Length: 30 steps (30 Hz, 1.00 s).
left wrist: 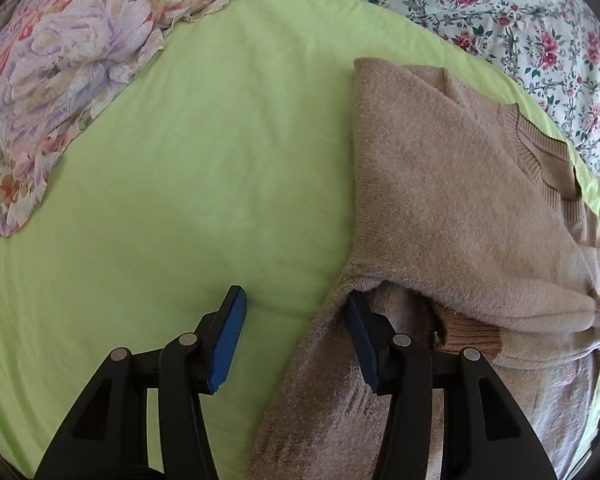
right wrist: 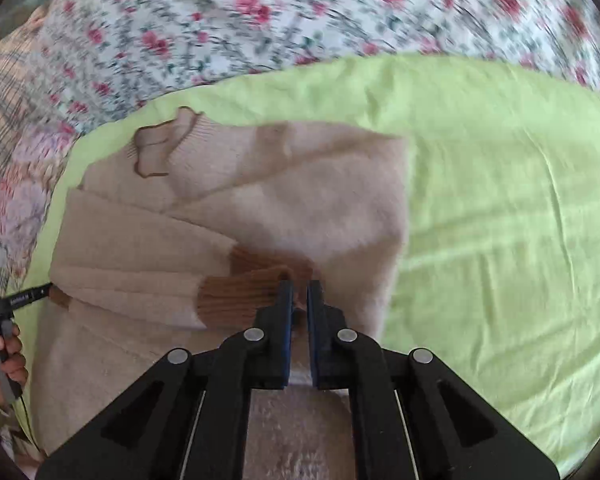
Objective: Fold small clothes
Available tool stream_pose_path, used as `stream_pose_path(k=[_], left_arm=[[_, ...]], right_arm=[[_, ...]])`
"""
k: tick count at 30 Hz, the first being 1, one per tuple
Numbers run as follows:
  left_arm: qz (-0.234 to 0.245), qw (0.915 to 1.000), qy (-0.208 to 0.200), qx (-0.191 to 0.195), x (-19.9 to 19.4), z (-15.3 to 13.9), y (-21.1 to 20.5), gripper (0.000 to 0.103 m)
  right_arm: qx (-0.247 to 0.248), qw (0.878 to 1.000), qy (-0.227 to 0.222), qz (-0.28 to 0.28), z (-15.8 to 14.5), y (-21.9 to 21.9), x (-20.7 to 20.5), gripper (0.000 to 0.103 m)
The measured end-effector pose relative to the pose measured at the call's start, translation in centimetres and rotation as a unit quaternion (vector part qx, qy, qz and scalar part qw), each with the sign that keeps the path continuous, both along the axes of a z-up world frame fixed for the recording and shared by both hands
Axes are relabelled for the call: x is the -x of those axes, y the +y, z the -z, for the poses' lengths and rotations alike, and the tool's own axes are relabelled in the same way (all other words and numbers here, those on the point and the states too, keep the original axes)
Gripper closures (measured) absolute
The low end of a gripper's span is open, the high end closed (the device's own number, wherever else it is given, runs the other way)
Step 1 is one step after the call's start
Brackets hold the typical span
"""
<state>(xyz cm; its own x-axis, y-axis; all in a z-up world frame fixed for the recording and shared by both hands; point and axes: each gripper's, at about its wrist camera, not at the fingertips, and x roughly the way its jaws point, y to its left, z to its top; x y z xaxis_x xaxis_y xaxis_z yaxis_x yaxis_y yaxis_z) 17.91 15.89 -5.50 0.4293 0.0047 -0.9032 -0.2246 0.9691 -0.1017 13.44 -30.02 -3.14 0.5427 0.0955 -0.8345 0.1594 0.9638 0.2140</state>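
Beige sweater [right wrist: 236, 216] lay part-folded on the green sheet [right wrist: 500, 200], sleeves crossed over its body. Right gripper [right wrist: 299, 292] was clenched on the brown cuff [right wrist: 236, 296]; left gripper [left wrist: 296, 312] stood released, straddling the sweater's edge. Risk judged: pulling the cuff could drag the fold askew. Floral bedding [left wrist: 60, 80] lay near, clear of the work.
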Motion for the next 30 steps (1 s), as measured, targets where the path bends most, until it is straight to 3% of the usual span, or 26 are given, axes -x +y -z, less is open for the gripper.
stream_pose_path(k=[5,10,11,12,13,15,19,21,24,28,29,30], left_arm=[[0.057,0.9977,-0.014,-0.035,-0.3,-1.0,-2.3,0.053],[0.033,0.9992,-0.001,-0.022,-1.3,-0.3,-1.6,0.050],[0.028,0.9995,0.000,-0.015,-1.3,-0.2,-1.3,0.050],[0.025,0.9996,0.000,-0.009,-1.2,-0.2,-1.0,0.049],[0.026,0.9996,0.000,-0.008,-1.2,-0.2,-0.9,0.049],[0.029,0.9995,0.001,-0.012,-1.2,-0.2,-0.9,0.049],[0.019,0.9998,0.003,0.003,-1.6,-0.1,-0.3,0.049],[0.011,0.9998,0.004,0.016,-1.9,0.1,0.6,0.049],[0.010,0.9997,0.004,0.020,-1.8,0.2,0.7,0.049],[0.011,0.9996,0.009,0.024,-1.8,0.1,0.7,0.049],[0.010,0.9996,0.009,0.025,-1.7,0.0,0.8,0.049],[0.010,0.9995,0.009,0.027,-1.7,0.0,0.8,0.049]], right_arm=[[-0.065,0.997,-0.008,0.037,-0.1,-1.4,0.2,0.092],[-0.102,0.993,0.005,0.051,1.0,-0.2,-1.4,0.059],[-0.109,0.993,0.013,0.045,1.3,0.0,-1.6,0.058],[-0.110,0.993,0.024,0.034,1.5,0.5,-1.9,0.057],[-0.096,0.995,0.029,0.022,1.5,1.0,-1.9,0.063],[-0.050,0.999,0.011,-0.009,0.4,2.0,-1.5,0.097],[-0.047,0.995,-0.078,-0.040,-2.3,1.5,0.3,0.097],[-0.038,0.994,-0.026,-0.097,-1.0,2.0,0.2,0.096],[-0.028,0.990,0.061,-0.125,1.2,2.2,0.5,0.095],[-0.057,0.996,0.016,-0.071,-0.2,0.2,1.8,0.093],[-0.071,0.996,0.001,-0.052,-0.4,-0.4,1.5,0.090],[-0.077,0.996,-0.009,-0.037,-0.5,-0.8,1.1,0.075]])
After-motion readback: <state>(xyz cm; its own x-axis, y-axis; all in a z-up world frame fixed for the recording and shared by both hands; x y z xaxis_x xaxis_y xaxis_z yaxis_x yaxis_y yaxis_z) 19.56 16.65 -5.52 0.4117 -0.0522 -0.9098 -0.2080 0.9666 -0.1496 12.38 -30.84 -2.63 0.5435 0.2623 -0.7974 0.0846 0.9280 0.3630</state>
